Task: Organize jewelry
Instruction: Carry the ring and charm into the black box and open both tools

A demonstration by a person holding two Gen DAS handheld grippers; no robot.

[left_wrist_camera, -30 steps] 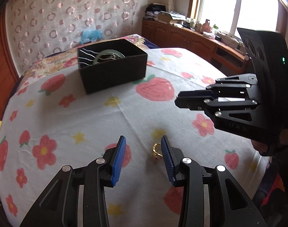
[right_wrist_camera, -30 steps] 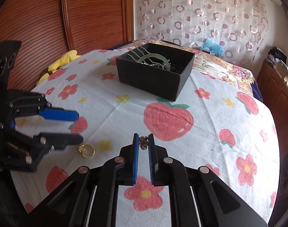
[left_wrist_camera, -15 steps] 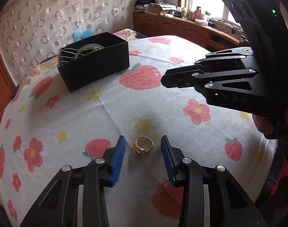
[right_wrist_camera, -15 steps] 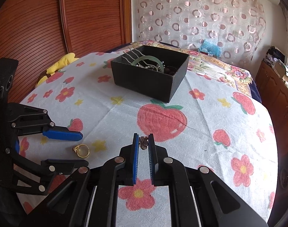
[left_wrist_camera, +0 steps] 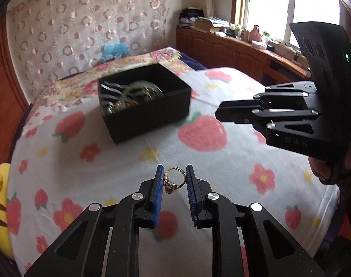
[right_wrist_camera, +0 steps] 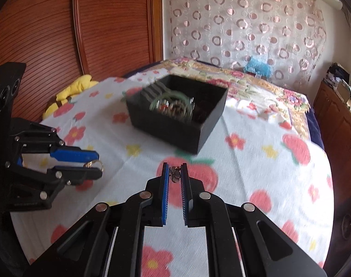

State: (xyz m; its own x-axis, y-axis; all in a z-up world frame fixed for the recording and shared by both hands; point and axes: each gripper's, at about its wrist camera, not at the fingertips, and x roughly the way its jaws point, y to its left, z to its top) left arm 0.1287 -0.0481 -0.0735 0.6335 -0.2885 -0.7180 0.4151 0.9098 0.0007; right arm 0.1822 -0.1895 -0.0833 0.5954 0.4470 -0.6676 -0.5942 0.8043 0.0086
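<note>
While both aloft: left tongs [left_wrist_camera: 174, 180] clamping gold ring [left_wrist_camera: 173, 180], right tongs [right_wrist_camera: 174, 175] (narrow) pinching earring [right_wrist_camera: 174, 173].

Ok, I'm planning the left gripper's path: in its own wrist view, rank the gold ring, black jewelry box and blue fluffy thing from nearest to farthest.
From the left gripper:
1. Gold ring, between its fingers.
2. Black jewelry box, ahead on the tablecloth, slightly left.
3. Blue fluffy thing, beyond the box by the curtain.

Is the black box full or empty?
Partly full. The open black box holds a green bangle and other blurred jewelry; one side still looks empty.
</note>
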